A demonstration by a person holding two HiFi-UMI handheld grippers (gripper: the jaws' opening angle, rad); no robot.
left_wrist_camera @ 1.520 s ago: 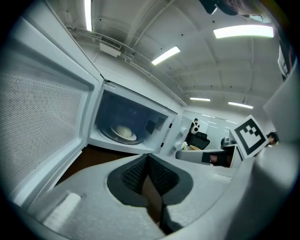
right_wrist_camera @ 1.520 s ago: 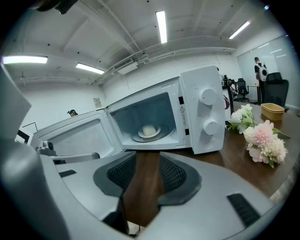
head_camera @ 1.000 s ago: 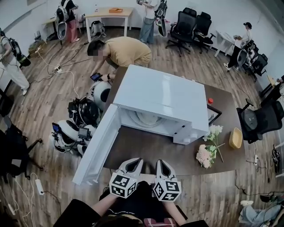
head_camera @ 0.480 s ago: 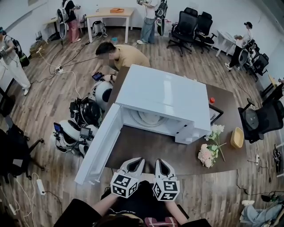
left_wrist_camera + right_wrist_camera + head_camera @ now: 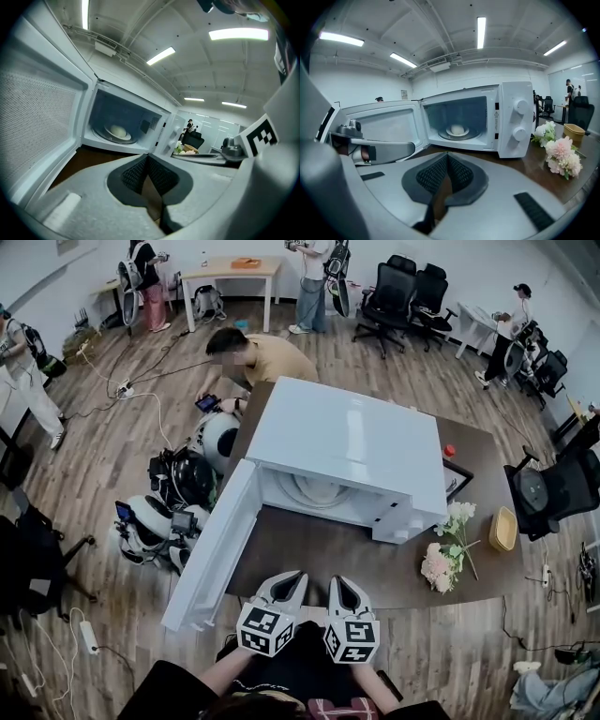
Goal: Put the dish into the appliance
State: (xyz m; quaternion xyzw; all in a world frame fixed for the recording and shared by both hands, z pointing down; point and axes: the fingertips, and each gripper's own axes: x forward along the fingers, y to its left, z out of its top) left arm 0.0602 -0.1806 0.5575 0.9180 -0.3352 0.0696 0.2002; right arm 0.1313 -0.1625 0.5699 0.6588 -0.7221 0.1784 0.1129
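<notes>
Dish (image 5: 458,130), pale and round, sits on the turntable (image 5: 459,136) inside the white microwave (image 5: 347,442), in the middle of the cavity, and it also shows in the left gripper view (image 5: 117,132). The microwave stands on a dark brown table (image 5: 309,554), and its door (image 5: 211,554) is swung fully open to the left, reaching out past the table's near edge. The left gripper (image 5: 295,576) and the right gripper (image 5: 339,581) are side by side just above the near edge of the table, both pointing toward the open cavity and well apart from the dish. In the left gripper view the left gripper's (image 5: 147,157) ribbed pads meet with nothing between them. The right gripper's (image 5: 447,155) jaws are likewise pressed together and empty. To the right of the microwave a bunch of pink and white flowers (image 5: 441,559) lies on the table, with a small tan basket (image 5: 500,531) just beyond it near the table's right edge. Behind the microwave a person (image 5: 262,357) in a tan top bends over gear on the floor.
</notes>
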